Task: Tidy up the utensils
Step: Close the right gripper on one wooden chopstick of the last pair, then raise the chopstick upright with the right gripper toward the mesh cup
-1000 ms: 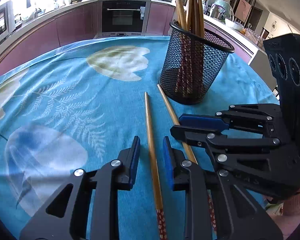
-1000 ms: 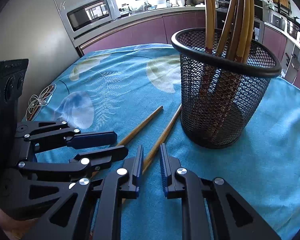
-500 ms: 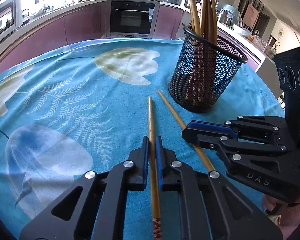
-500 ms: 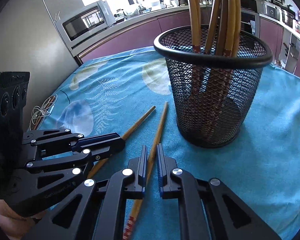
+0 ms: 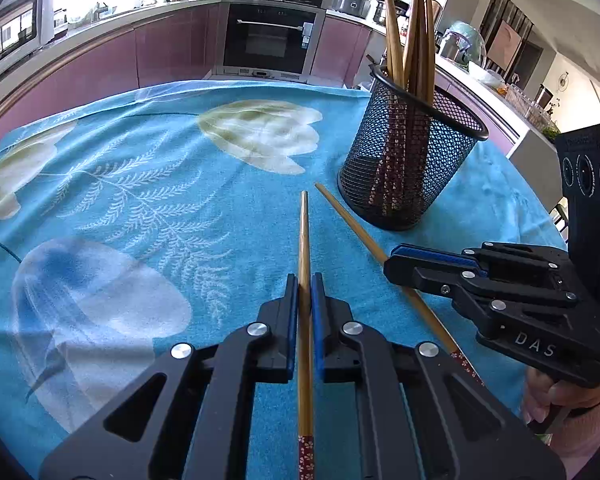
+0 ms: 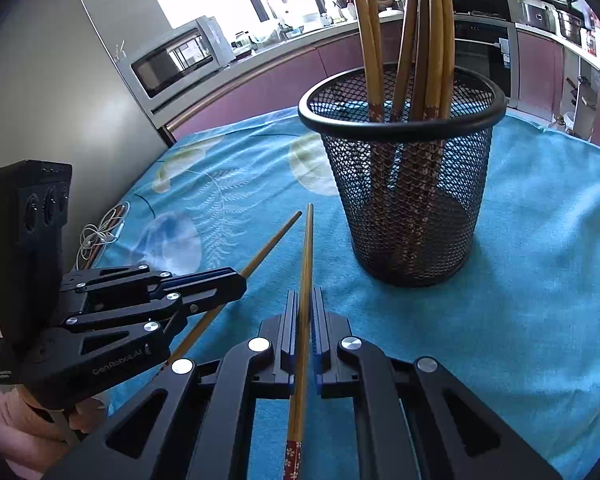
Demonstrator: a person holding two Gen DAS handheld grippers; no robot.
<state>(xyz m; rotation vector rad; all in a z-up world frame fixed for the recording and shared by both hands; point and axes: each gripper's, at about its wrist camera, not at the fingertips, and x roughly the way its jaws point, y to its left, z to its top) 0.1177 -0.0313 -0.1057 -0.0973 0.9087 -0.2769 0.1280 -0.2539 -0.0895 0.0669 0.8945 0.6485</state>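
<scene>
Both loose chopsticks are gripped, so the step in hand is the pick-up, with the lift and the drop into the holder yet to come.

The left gripper has just drawn its jaws in and they now pinch the left chopstick between the blue pads, about midway along its shaft; the thin tip points toward the far edge of the worktop and the red flowered end runs back under the gripper. Next to it, the right gripper has likewise just closed, and its jaws clamp the right chopstick in the same way. The two tips lie close together, just in front of the black mesh holder, which stands upright toward the far right corner of the blue cloth and already carries several chopsticks standing on end.

The next move, I judge, calls for raising each stick clear of the cloth, swinging it near upright and lowering it over the rim among the standing ones, one hand at a time so the grippers do not collide.

Whether either stick has left the cloth cannot be told. The patterned ends are cut off by the lower frame edge, and the mesh blurs how many sticks the holder contains.
</scene>
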